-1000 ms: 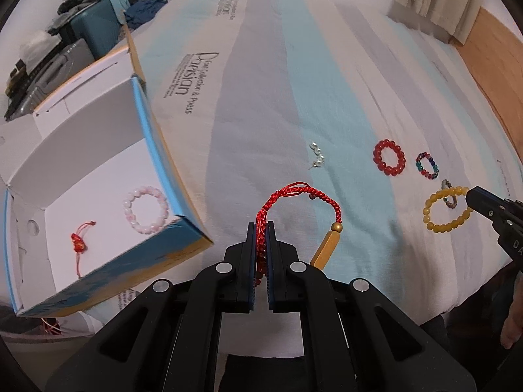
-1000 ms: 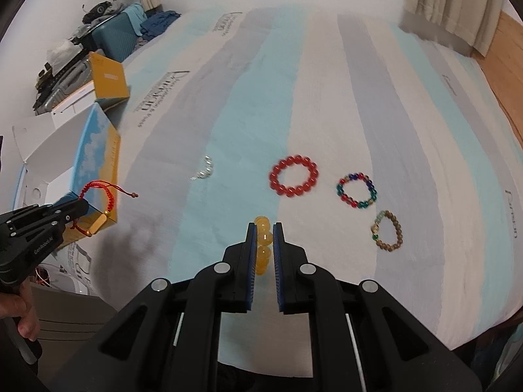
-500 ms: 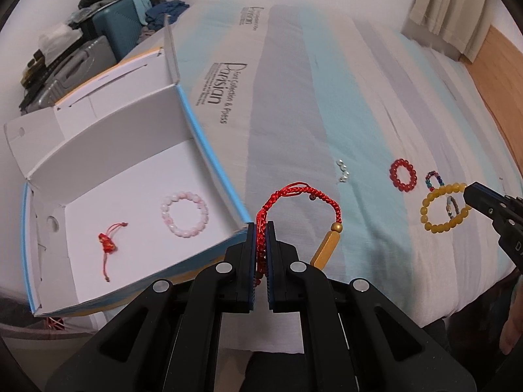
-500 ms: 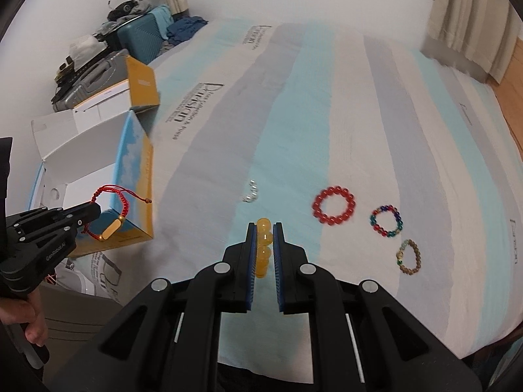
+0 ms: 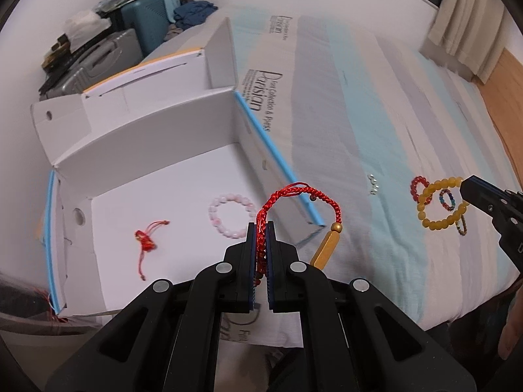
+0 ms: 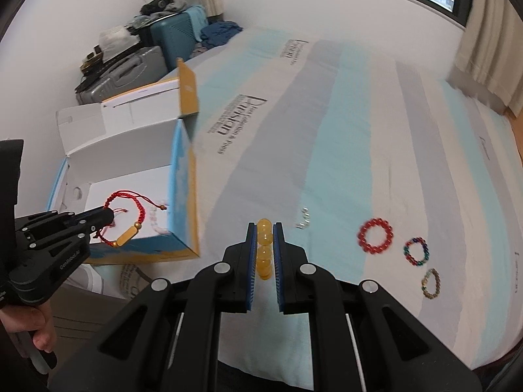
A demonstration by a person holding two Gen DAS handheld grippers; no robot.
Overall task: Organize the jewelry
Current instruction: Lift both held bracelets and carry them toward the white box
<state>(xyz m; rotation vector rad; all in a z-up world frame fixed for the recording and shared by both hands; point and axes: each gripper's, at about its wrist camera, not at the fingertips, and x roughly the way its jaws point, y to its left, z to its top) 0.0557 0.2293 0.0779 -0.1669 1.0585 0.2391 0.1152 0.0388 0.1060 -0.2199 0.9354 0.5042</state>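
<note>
Above the open white box (image 5: pixel 157 170) at the bed's left edge, the left gripper (image 5: pixel 261 238) has its jaws pinched on a red braided bracelet (image 5: pixel 304 196) with a gold bar. Only the left wrist view shows the box floor, where a pink bead bracelet (image 5: pixel 231 215) and a small red knot charm (image 5: pixel 146 241) lie apart. Over the striped bedspread (image 6: pixel 359 150), the right gripper (image 6: pixel 264 241) has its jaws clamped on a yellow bead bracelet (image 5: pixel 441 202). Only a few of those beads show in the right wrist view, which instead shows a red bead bracelet (image 6: pixel 375 236), a multicoloured one (image 6: pixel 415 251) and a brown one (image 6: pixel 430 283) near the right edge, with small pearls (image 6: pixel 304 221) closer.
</note>
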